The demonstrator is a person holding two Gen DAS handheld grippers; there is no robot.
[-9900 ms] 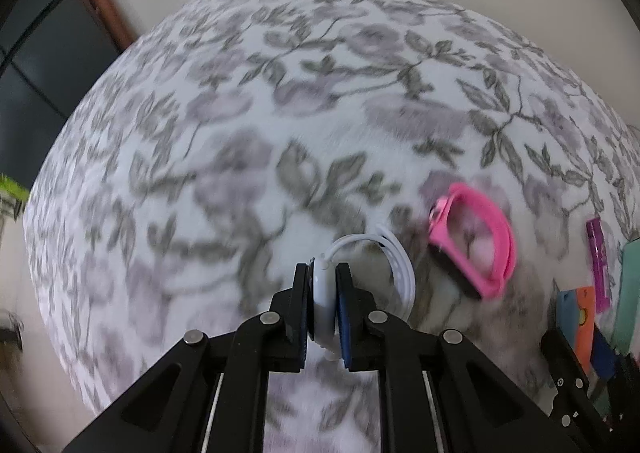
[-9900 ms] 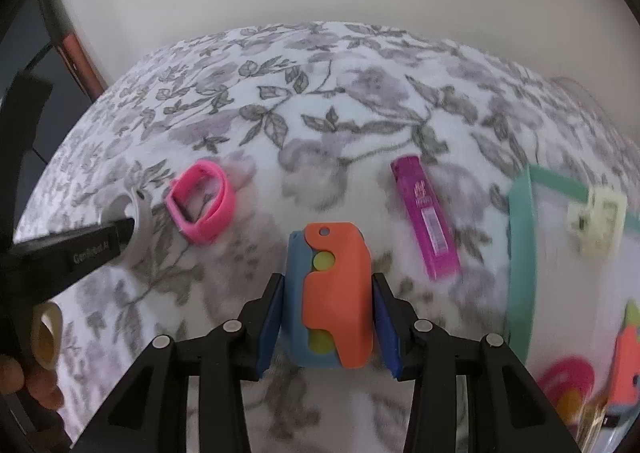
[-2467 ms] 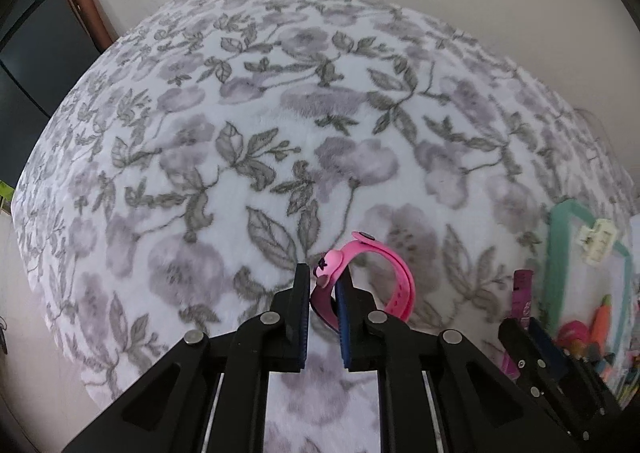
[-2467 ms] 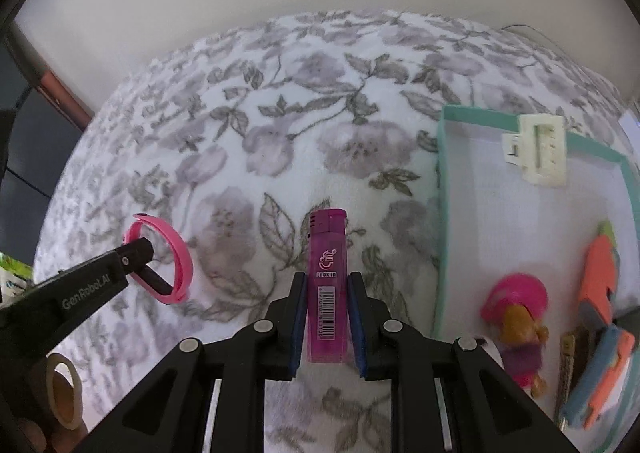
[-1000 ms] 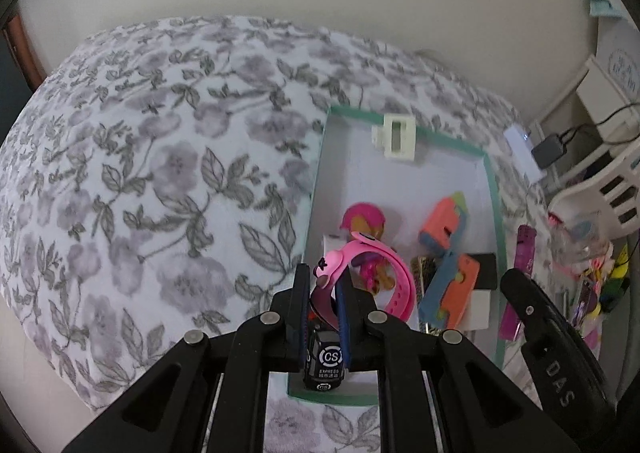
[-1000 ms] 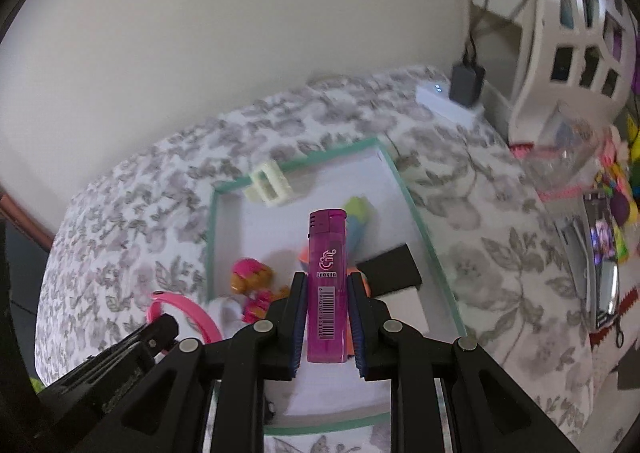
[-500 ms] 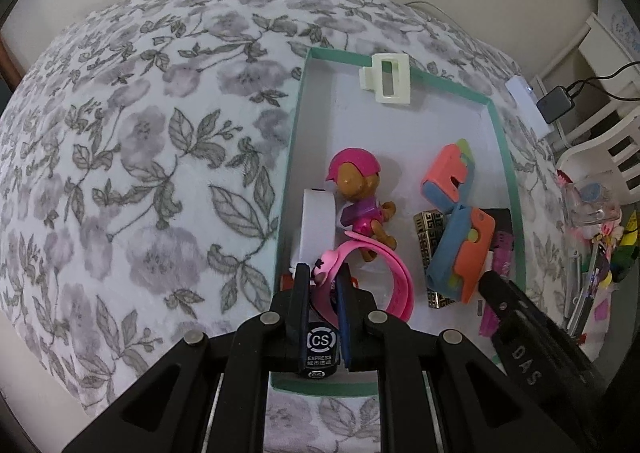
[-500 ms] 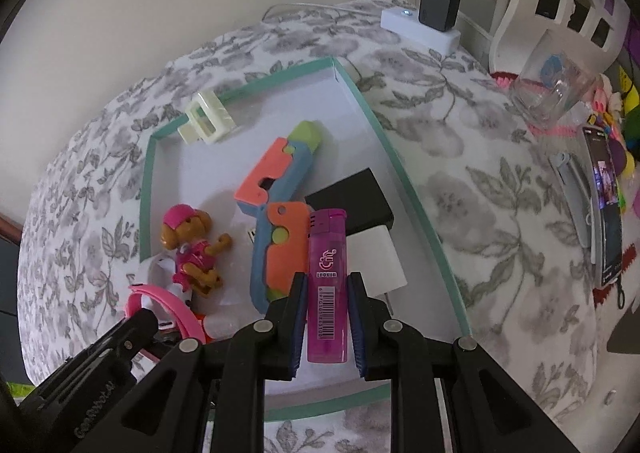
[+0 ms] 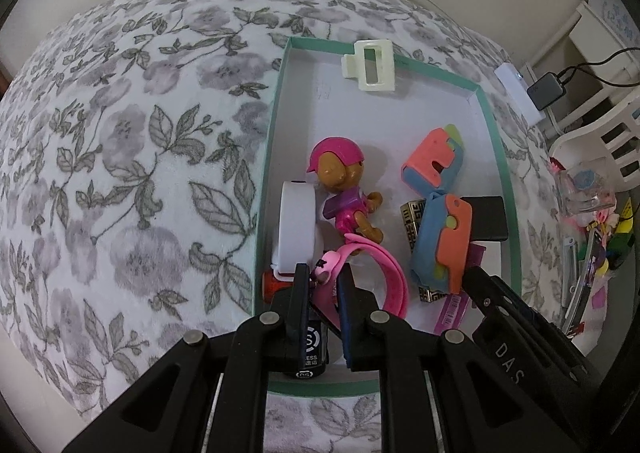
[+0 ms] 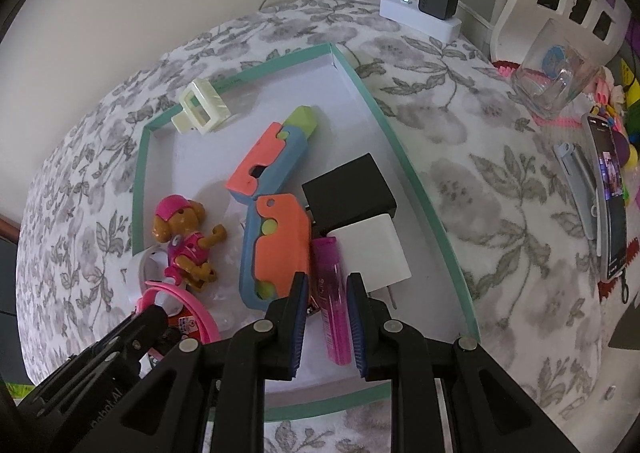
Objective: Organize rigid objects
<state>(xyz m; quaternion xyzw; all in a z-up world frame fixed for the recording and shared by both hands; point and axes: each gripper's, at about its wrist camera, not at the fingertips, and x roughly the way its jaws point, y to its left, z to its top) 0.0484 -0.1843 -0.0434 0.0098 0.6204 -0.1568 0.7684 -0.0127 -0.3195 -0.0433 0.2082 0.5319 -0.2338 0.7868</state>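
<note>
- The teal-walled tray (image 9: 262, 189) is sitting on the floral cloth (image 9: 140, 173), and both grippers are hanging steeply over its near end, just inside the near wall.
- Bare tray floor is showing well ahead of the left gripper (image 9: 325, 277), between the toy dog (image 9: 344, 189) and the cream claw clip (image 9: 370, 67) perched on the far wall.
- Near the grippers it is getting tight: a white tape roll (image 9: 298, 225) is lying just ahead and left of the left gripper. The orange-and-blue toy (image 9: 440, 237) is crowding in between the two grippers.
- To the right of the right gripper (image 10: 325, 281), a white charger (image 10: 374, 253) and a black block (image 10: 348, 193) are filling the space up to the tray's right wall.
- The left gripper is pressed nearly together, pinching the pink wristband (image 9: 390, 273) by its clasp, with the loop curling off to its right above the tray floor.
- The right gripper is likewise drawn in tight, pinching the purple lighter (image 10: 332, 317). The lighter's far end is poking into the slot between the orange-and-blue toy and the white charger.
- Compared with a second ago, both grippers are lower in the tray and the toys are looming larger. The lighter, which was standing straight in the jaws, is now leaning slightly.
</note>
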